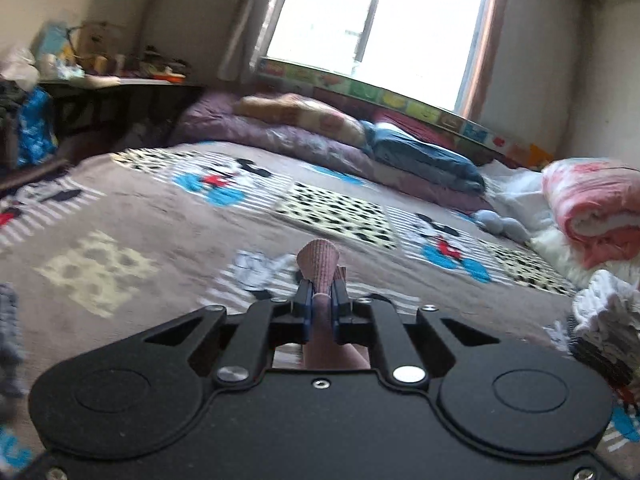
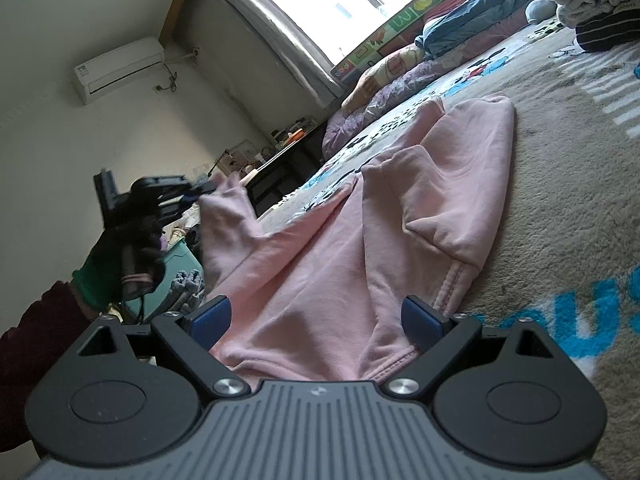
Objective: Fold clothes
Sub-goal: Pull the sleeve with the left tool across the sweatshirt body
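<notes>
Left gripper (image 1: pixel 321 294) raised, pinching pink sweatshirt's (image 2: pixel 360 240) cuff | right gripper (image 2: pixel 316 320) low, fingers wide (empty) | sweatshirt sprawls on bed blanket (image 2: pixel 560 200) toward 12 o'clock, right view only

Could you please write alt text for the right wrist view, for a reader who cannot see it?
A pale pink cotton sweatshirt lies on a grey cartoon-print blanket, between the open fingers of the right gripper. At left, the left gripper pinches and lifts one sleeve cuff.

The garment (image 2: pixel 340 240) lies on the bed cover (image 2: pixel 560 208), folded quilts (image 1: pixel 320 140) stacked behind it.
</notes>
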Available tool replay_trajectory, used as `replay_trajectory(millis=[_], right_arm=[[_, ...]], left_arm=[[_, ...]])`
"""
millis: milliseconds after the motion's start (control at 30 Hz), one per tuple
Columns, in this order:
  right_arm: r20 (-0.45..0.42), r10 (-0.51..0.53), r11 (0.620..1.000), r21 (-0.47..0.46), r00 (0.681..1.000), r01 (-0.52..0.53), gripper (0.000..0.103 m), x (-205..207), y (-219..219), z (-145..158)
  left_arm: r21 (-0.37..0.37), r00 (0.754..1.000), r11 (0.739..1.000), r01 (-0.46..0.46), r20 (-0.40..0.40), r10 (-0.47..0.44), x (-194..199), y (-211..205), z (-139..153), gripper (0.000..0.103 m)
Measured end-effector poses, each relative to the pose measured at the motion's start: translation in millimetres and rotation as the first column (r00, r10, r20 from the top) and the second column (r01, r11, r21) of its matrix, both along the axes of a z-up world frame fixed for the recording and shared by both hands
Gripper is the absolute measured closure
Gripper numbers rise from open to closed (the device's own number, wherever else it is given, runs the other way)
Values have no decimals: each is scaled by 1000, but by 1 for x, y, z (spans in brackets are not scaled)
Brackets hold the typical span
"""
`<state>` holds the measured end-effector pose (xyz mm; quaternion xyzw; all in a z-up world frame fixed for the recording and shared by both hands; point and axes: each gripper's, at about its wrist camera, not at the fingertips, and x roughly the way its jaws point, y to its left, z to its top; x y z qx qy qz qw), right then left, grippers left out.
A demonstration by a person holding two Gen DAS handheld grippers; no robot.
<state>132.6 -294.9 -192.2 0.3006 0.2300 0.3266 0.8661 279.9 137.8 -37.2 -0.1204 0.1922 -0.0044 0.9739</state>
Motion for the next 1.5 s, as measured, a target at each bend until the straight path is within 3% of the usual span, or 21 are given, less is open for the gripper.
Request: replay_trajectory(millis=[267,700,1033,1333,1500], right_arm=[[-5,-2,1000,-8,1000,2,12,-1,1,1],[-7,-1,1000,-8,1000,1,12,1,1,2],[-8,1,1000,-8,1000,-2,12,1,1,2],[-9,2,1000,-6,1000,-2,12,1,2,2],[-8,3,1000,-1,1000,-3,12,1,2,2]], left_arm=[[-2,995,995,-100,-23,100,-18,46,-15,96],[4,979,981,-194,-58,194,-39,82,-49,96],[9,967,976,-219,-134,218,-32,98,-81,96],[71,954,973,-220,-191,230,-25,102,-105,94],[67,941,965,-252,-217,261,-22,109,-112,78]])
